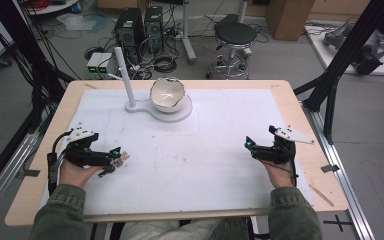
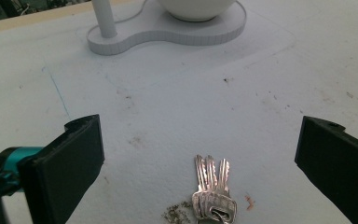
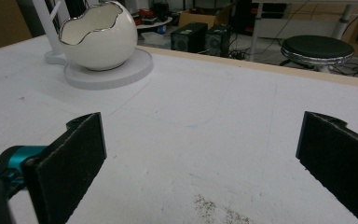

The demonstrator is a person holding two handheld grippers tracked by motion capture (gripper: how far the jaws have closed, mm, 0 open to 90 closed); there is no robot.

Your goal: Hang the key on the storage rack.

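A small bunch of silver keys (image 2: 213,193) lies flat on the white table cover, also seen in the high view as keys (image 1: 121,158) at the left. My left gripper (image 1: 111,161) rests on the table right at them, open, its jaws wide on either side of the keys (image 2: 200,163). A white egg-shaped bowl (image 1: 168,94) with a jagged rim sits on a white stand with an upright post (image 1: 123,75) at the back; the bowl (image 3: 99,41) looks empty. My right gripper (image 1: 250,146) rests at the right, open (image 3: 200,154), nothing between its jaws.
The white cover (image 1: 190,150) spans most of the wooden table (image 1: 325,170), whose bare edges frame it. A stool (image 1: 235,37), computer towers (image 1: 130,27) and cables stand on the floor beyond the far edge. Black frame posts (image 1: 352,45) rise at both sides.
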